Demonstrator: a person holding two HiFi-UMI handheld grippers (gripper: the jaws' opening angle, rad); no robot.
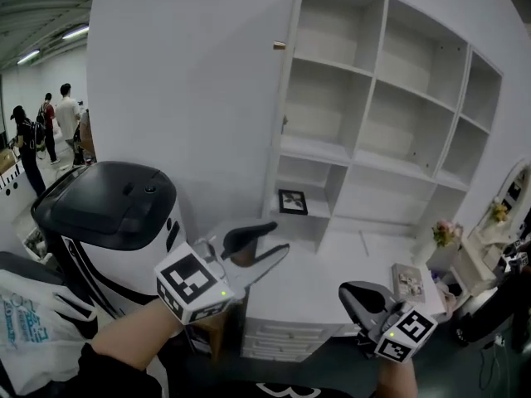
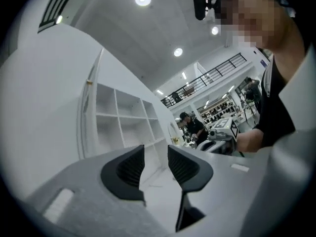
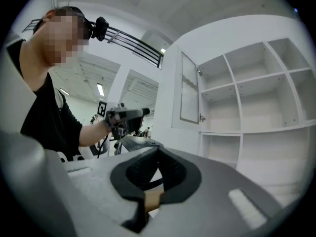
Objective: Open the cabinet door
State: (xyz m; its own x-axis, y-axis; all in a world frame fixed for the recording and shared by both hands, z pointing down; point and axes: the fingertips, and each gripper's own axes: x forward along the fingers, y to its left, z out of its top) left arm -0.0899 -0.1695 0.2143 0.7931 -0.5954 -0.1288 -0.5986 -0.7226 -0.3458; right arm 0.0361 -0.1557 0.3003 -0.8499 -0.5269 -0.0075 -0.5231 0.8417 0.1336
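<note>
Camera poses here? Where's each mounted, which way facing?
Head view: on the person's head, facing forward-down at the shelf unit; left forearm, left gripper, right gripper show.
Left gripper view: on the left gripper, along its parted jaws towards the shelf unit; torso at right.
Right gripper view: on the right gripper, along its closed jaws towards the open door; torso at left.
Shared: both gripper views catch the shelf unit and the opposite gripper.

We see a white cabinet [image 1: 398, 139] and door [image 1: 191, 89], grey left gripper [image 1: 278, 237] and right gripper [image 1: 353, 293] with black fingers [image 2: 129, 169], black-and-white square-patterned cubes [image 1: 192, 282], and a black-lidded white bin [image 1: 108, 206].
</note>
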